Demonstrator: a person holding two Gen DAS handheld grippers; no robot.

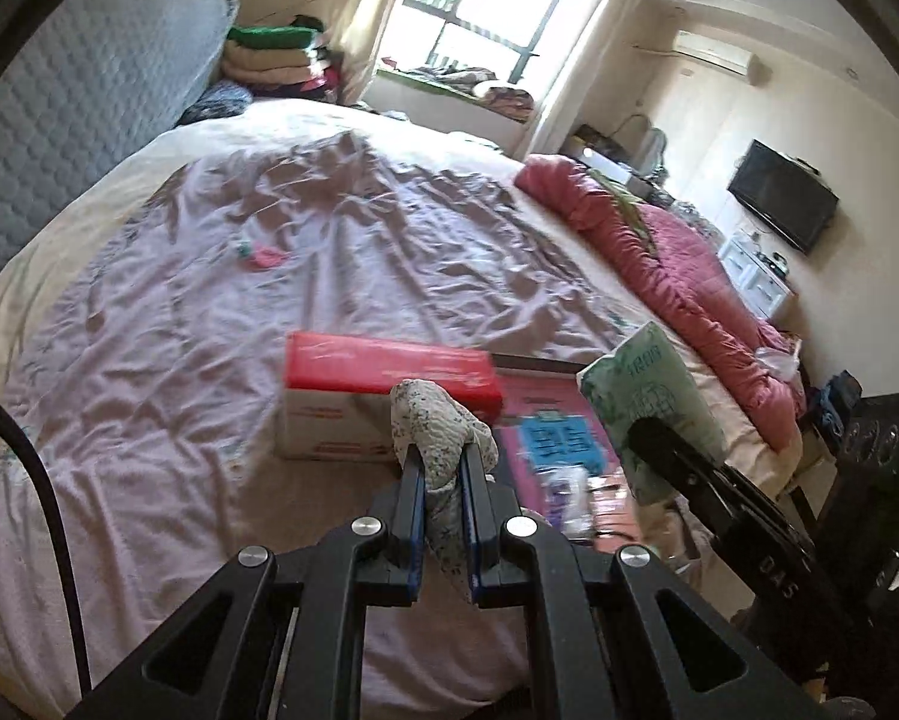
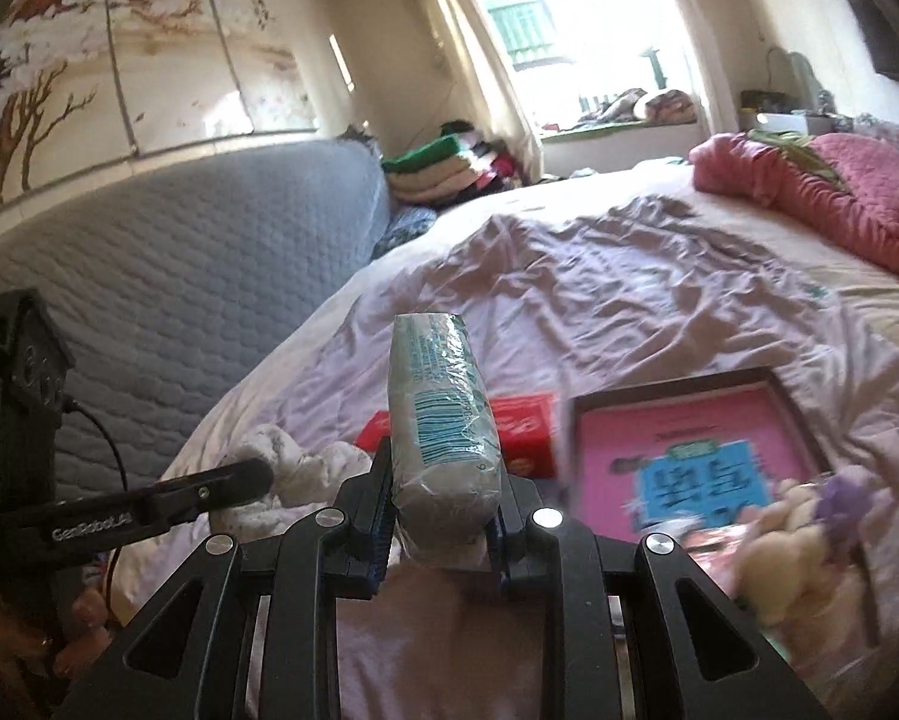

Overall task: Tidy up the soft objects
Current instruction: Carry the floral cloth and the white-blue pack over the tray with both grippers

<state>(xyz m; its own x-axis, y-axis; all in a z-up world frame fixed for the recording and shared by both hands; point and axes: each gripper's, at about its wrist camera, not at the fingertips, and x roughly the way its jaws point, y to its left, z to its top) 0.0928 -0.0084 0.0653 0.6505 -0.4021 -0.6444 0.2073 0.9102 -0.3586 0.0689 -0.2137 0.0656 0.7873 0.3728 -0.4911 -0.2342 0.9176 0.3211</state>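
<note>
Speckled cloth (image 1: 434,438) sits pinched in the left gripper (image 1: 440,468), tilted down above the bed (image 1: 209,300) – the right gripper (image 2: 440,498) clamps a tissue pack (image 2: 443,420). Only the right view shows a plush toy (image 2: 803,534) on the pink tray (image 2: 677,414).

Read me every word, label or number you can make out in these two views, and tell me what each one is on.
"GenRobot.AI": on the side of the left gripper.
"DAS": on the body of the right gripper.
Tissue pack: barcode and blue print, too blurred to read.
Pink tray: blue label with large characters, blurred.
Red box: print too small to read.
</note>
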